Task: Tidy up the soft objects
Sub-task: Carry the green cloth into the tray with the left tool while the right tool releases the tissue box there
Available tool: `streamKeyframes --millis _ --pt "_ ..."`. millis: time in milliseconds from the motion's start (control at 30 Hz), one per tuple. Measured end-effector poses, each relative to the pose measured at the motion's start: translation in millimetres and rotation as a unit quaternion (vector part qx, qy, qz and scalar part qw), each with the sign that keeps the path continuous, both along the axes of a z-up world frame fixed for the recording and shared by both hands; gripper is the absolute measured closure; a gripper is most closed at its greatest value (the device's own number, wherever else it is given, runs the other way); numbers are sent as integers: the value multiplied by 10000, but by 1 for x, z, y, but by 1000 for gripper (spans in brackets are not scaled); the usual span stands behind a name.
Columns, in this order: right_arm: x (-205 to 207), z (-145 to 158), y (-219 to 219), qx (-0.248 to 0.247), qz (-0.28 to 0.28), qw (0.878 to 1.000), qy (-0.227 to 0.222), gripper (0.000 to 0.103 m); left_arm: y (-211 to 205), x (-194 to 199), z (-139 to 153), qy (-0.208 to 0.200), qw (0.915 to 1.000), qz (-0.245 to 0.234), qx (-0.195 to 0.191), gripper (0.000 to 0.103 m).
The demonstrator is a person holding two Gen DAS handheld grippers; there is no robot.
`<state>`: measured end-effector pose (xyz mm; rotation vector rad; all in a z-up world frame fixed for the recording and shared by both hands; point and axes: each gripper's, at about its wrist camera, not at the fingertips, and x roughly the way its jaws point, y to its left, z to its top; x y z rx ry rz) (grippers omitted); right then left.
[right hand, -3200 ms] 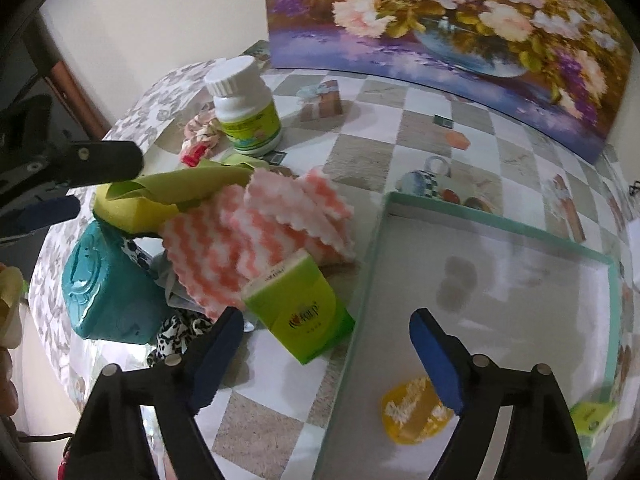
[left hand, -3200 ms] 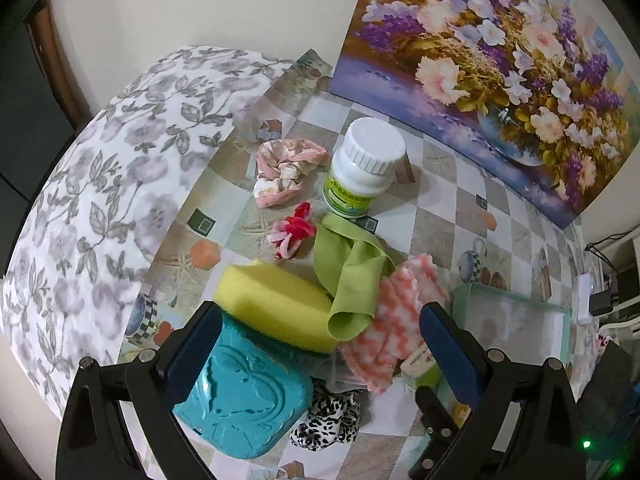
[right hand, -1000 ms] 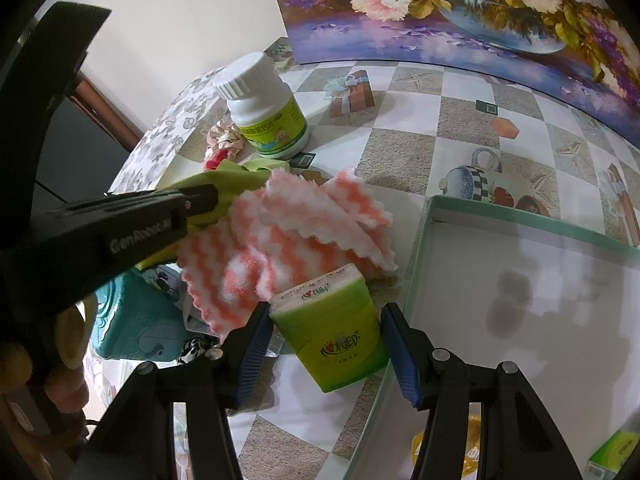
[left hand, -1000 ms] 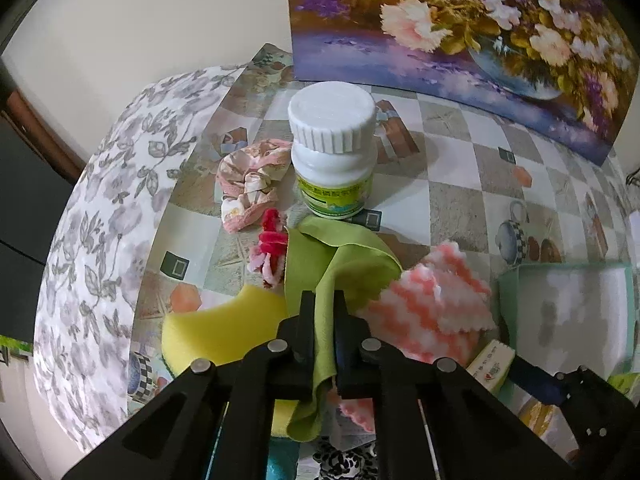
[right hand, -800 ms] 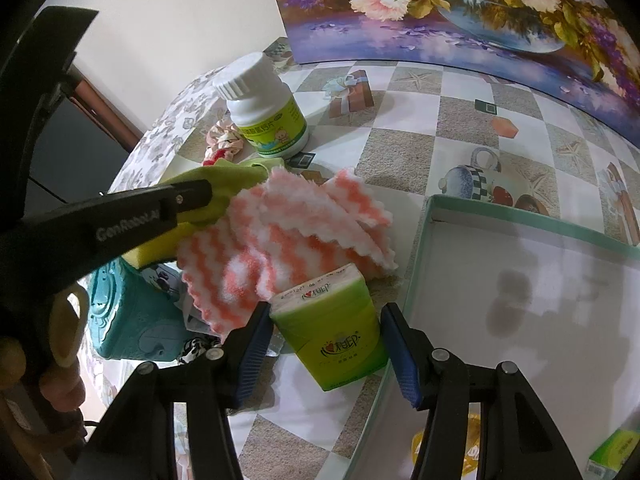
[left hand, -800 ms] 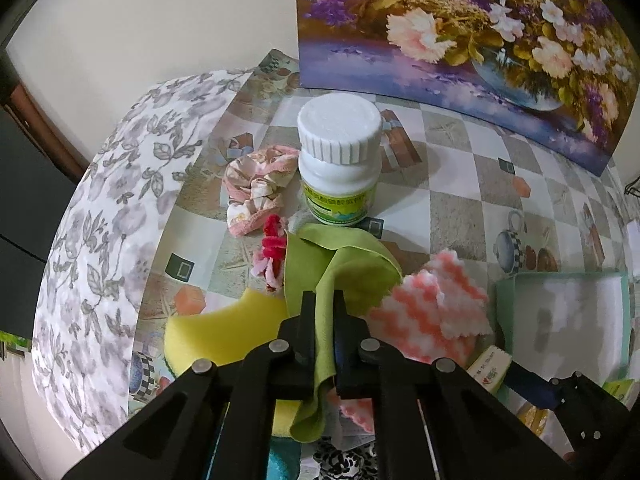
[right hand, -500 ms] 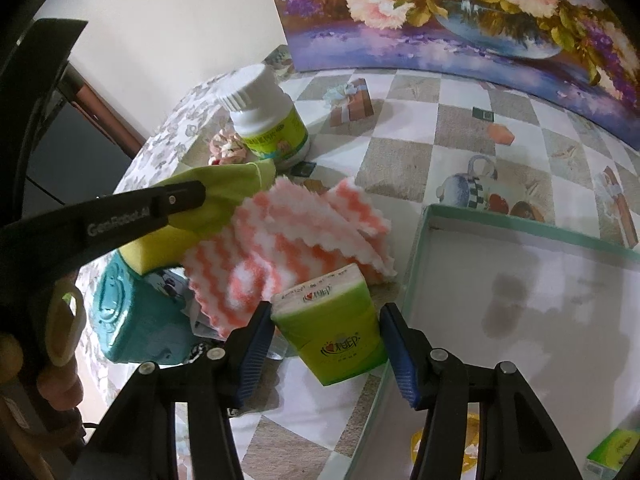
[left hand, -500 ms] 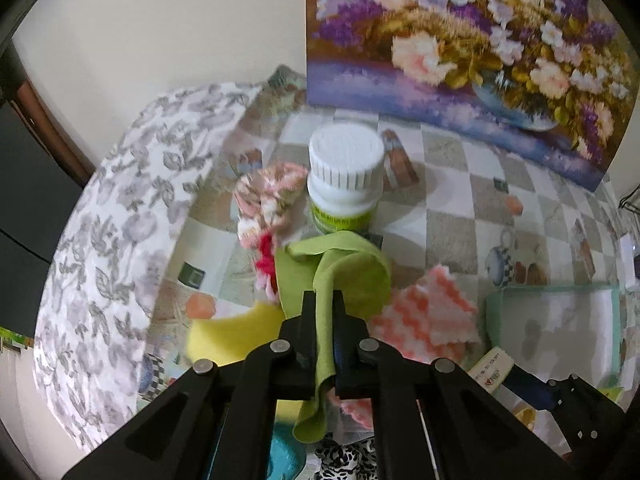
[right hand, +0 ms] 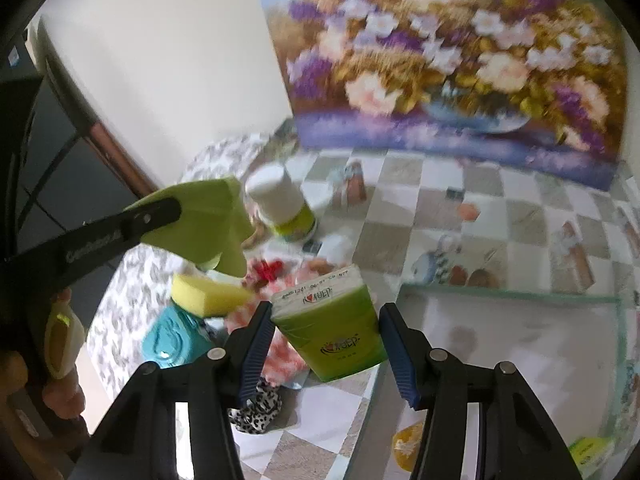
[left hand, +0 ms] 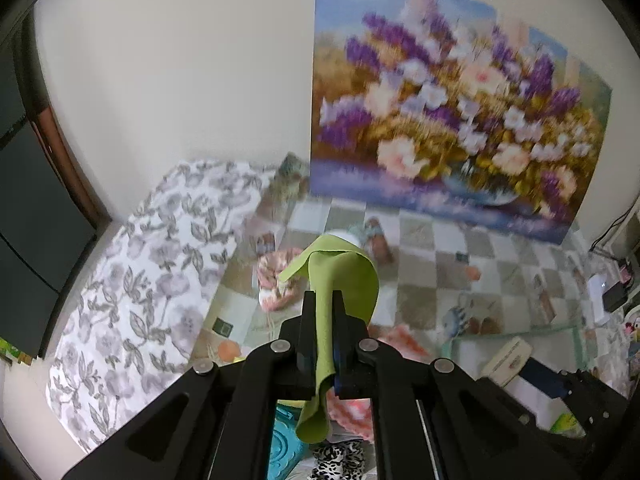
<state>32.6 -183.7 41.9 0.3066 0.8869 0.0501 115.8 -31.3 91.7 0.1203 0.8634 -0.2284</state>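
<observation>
My left gripper (left hand: 324, 300) is shut on a green cloth (left hand: 340, 280) and holds it raised above the table; the cloth also shows in the right wrist view (right hand: 204, 220). My right gripper (right hand: 326, 312) is shut on a green tissue pack (right hand: 332, 332), lifted beside the glass tray (right hand: 516, 300). Below lie a yellow sponge (right hand: 204, 292), a pink-and-white wavy cloth (right hand: 280, 356), a leopard scrunchie (right hand: 256, 404), a red bow (right hand: 272, 270) and a pink scrunchie (left hand: 276, 280).
A white pill bottle (right hand: 280, 204) stands behind the pile. A teal box (right hand: 168, 340) lies under the sponge. The tray holds a yellow packet (right hand: 408, 448) and a green one (right hand: 588, 452). A flower painting (left hand: 452, 120) leans on the wall.
Both grippers have risen. The left has lifted the green cloth clear of the pile. The right has lifted the tissue pack off the table.
</observation>
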Motion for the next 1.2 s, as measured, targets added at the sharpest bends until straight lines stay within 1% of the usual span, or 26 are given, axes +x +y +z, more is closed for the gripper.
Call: streamKeyframes --millis 133,233,367,467,567,633,767,867,933,1033,1133,1200 --pt "-10 20 -14 -27 -263 9995 -189 46 -3 -13 21 -231 9996 -87 -114 98" --pt "-20 33 -29 -43 -495 9983 -293 46 -13 -24 30 -338 9992 -195 -119 98" --pt "-34 45 -52 -186 -842 9957 -328 46 -34 -38 34 -334 9982 -478 -158 98" --pt "-47 49 -73 -306 -1189 9921 -244 46 -54 -51 31 -277 9974 -661 -90 98" --pt "-62 52 -99 -351 -1614 9862 -140 46 -74 -65 26 -191 9961 -861 -44 98" --pt "-72 54 -114 -430 -1843 9819 -90 46 -88 -76 21 -80 9948 -1015 -91 98" --pt "-97 56 -147 -458 -2344 9711 29 46 -110 -91 10 183 9922 -1215 -209 98" --pt "-115 55 -168 -626 -2673 9614 192 46 -127 -100 3 308 9895 -1398 -182 98" --pt "-125 53 -178 -653 -2796 9575 263 46 -135 -104 -1 379 9882 -1474 -174 98" --pt "-137 48 -195 -502 -2959 9533 335 46 -150 -111 -9 544 9851 -1623 -166 98" --pt "-144 41 -206 -446 -3102 9484 491 46 -164 -116 -21 752 9812 -1775 -136 98" --pt "-142 34 -208 -416 -3117 9475 584 46 -174 -117 -35 967 9783 -1830 -81 98"
